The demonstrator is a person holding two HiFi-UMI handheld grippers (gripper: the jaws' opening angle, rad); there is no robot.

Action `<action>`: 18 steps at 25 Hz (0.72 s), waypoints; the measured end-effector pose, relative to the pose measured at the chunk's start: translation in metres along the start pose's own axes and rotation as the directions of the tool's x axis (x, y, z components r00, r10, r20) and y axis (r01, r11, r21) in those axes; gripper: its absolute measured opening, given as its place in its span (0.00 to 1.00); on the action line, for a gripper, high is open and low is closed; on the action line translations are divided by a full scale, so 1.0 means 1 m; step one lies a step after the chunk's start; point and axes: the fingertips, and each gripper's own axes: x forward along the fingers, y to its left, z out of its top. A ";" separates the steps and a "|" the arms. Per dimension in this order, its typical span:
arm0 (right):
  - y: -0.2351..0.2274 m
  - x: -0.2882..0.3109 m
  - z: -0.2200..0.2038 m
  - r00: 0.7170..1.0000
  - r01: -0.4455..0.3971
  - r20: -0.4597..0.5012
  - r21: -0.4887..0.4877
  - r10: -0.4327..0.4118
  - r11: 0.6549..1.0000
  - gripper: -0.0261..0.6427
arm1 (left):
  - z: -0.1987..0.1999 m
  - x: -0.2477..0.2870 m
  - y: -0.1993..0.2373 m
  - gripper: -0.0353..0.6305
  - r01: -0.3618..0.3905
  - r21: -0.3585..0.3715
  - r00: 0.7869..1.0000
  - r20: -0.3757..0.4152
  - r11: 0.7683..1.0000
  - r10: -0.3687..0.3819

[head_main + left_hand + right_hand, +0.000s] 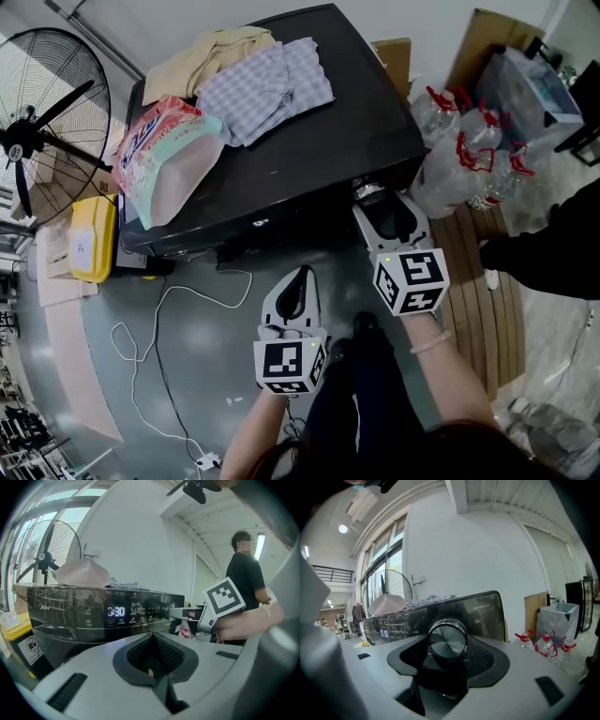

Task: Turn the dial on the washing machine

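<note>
R gripper (380, 208) is held against the front panel of the washing machine (309, 155), twd. its right end. The dial (447, 639) is seen betw. the jaws, which are spread wide and closed on its rim from both sides. L gripper (300, 279) is held lower and back from the machine, clear of it, jaws brought together w/ nothing betw. them. The display (116, 611) is lit and 3:30 is shown, left of the dial in the left gripper view. A detergent bag (169, 155) and folded cloths (267, 75) are laid on the machine's top. A fan (47, 122) is stood at the far left of the head view, water bottles (469, 150) at the right.
</note>
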 end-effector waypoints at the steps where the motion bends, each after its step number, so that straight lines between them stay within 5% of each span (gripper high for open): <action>1: 0.000 0.000 0.000 1.000 -0.002 0.001 0.001 0.002 1.000 0.47 | 0.000 0.000 0.000 0.08 -0.001 0.000 1.000 -0.001 1.000 0.001; 6: -0.001 0.000 0.001 1.000 -0.014 0.009 -0.005 0.014 1.000 0.47 | -0.004 -0.001 0.001 0.08 -0.003 -0.017 1.000 -0.017 1.000 0.002; 18: 0.011 0.000 0.004 0.999 -0.021 -0.037 -0.352 0.009 0.936 0.49 | -0.013 -0.003 0.002 0.08 -0.012 -0.028 0.999 -0.041 1.000 0.011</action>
